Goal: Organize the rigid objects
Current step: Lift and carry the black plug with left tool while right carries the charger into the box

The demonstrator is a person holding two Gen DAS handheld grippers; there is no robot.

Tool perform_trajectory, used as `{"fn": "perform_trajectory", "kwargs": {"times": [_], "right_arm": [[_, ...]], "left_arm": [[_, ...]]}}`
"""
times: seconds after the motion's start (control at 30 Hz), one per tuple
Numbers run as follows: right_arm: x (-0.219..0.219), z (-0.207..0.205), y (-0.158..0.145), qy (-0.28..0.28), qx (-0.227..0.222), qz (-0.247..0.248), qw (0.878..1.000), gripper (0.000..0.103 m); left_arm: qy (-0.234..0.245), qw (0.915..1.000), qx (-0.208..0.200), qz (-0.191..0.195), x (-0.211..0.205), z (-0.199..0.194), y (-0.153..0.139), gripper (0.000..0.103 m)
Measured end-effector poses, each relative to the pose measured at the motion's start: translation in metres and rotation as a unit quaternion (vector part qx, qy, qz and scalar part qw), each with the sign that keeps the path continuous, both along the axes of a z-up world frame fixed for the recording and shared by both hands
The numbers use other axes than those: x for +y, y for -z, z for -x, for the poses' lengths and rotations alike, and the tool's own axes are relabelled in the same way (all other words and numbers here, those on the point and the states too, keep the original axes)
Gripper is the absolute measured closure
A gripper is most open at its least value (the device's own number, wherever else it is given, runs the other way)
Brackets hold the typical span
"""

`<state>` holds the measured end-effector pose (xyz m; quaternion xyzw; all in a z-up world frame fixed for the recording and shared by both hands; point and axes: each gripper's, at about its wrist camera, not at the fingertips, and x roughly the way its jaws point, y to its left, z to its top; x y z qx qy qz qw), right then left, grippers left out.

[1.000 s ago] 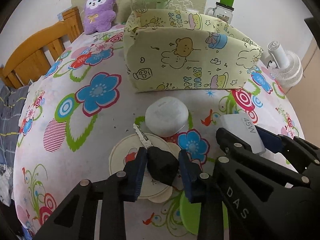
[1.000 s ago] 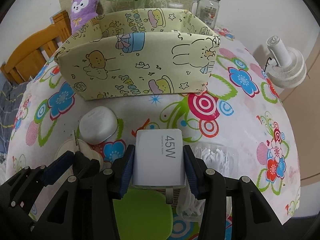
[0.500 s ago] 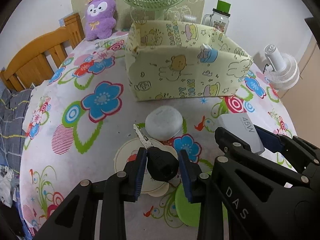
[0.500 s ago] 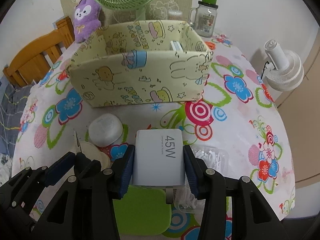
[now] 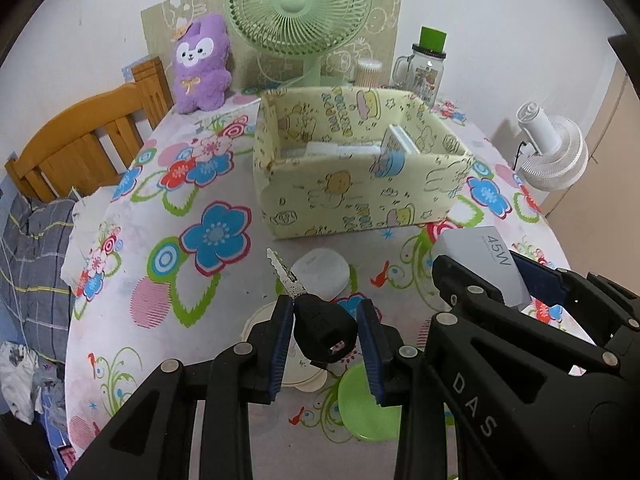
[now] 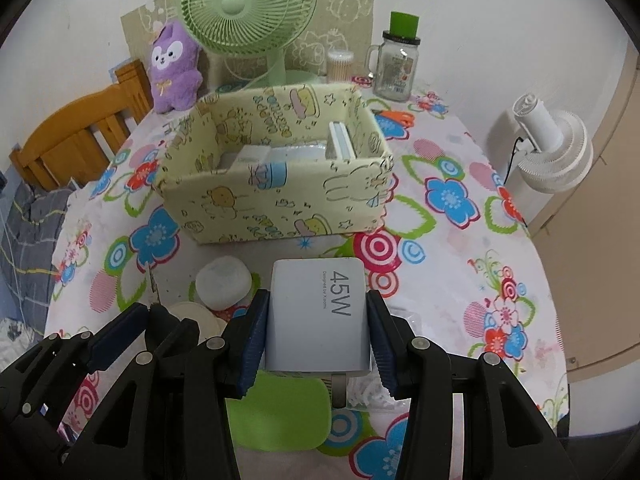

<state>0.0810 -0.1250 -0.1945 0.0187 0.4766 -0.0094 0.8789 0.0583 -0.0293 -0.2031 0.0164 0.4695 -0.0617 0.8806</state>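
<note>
Tablecloth of bright printed flowers [image 6: 452, 196] carries a pale yellow cartoon-print fabric box [image 6: 276, 208]; inside lie flat white items, one leaning upright against its right wall, all hard to identify. Nearer, the right gripper [image 6: 316, 320] clamps a white square 45W charger [image 6: 316, 312] above the table. Beside it, the left gripper [image 5: 326, 332] pinches a black-headed metal key [image 5: 324, 328], blade pointing towards the box.

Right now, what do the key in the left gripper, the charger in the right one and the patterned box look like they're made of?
Key: black head looks like matte moulded plastic; the toothed blade is dull grey, probably metal.
Charger: smooth white plastic with a satin sheen, printed 45W, metal prong below.
Patterned box: likely fabric or paper over card; its walls bow slightly and the cartoon print looks matte.
</note>
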Motion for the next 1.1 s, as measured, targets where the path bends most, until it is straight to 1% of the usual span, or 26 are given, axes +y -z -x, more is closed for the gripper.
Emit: {"fn": "perform_trajectory", "kwargs": {"times": [0.43, 0.87, 1.1], "right_arm": [[-0.005, 0.011, -0.036, 0.006, -0.017, 0.003, 1.000, 0.052], [-0.007, 0.019, -0.072, 0.012, -0.044, 0.003, 0.999, 0.052], [-0.009, 0.020, -0.087, 0.015, -0.057, 0.005, 0.998, 0.052]], "left_arm": [[0.003, 0.9999, -0.015, 0.001, -0.003, 0.010, -0.032, 0.070], [0.002, 0.9990, -0.045, -0.005, -0.004, 0.015, -0.067, 0.070], [0.000, 0.9984, -0.056, -0.005, -0.004, 0.016, -0.080, 0.070]]}}
